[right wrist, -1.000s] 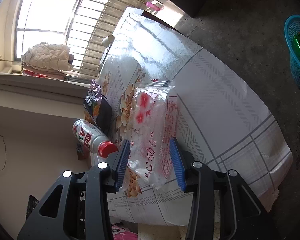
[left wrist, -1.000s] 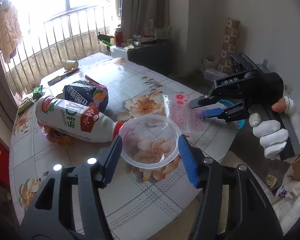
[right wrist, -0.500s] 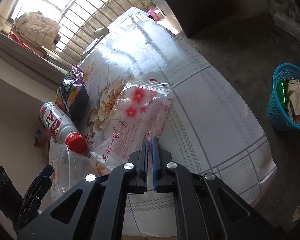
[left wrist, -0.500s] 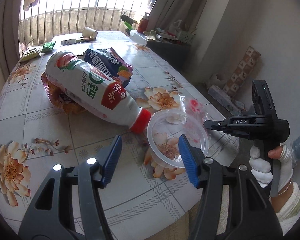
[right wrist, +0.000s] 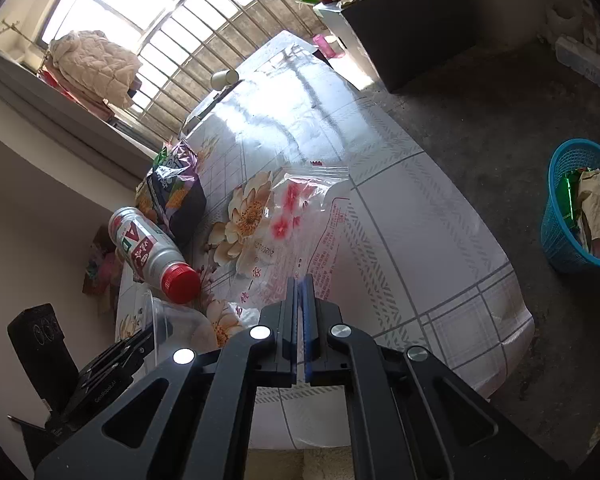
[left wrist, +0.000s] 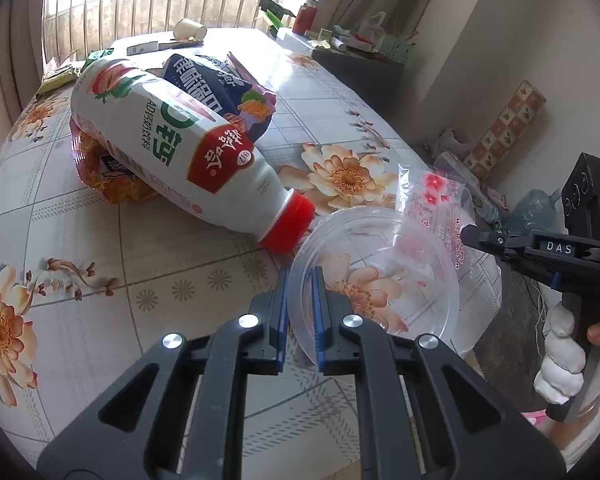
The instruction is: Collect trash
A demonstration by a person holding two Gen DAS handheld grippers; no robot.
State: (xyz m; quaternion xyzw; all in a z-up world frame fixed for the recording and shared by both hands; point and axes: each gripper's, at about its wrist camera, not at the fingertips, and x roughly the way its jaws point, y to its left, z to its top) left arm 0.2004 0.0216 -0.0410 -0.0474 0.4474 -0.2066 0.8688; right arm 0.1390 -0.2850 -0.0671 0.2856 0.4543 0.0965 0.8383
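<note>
Left gripper (left wrist: 300, 280) — jaws just closing, pinching the rim of the clear plastic bowl (left wrist: 380, 272) on the table (left wrist: 180, 280). Right gripper (right wrist: 299, 280) — pinching the flowered plastic bag (right wrist: 300, 216) lying beside it.

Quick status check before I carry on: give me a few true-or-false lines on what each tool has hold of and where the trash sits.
1. The left tool grips the clear plastic bowl by its rim. True.
2. The right tool is open. False: shut on the clear flower-print bag.
3. The red-capped bottle stands upright. False: it lies on its side.
4. The blue basket sits on the table. False: on the floor.
5. The basket already holds trash. True.
</note>
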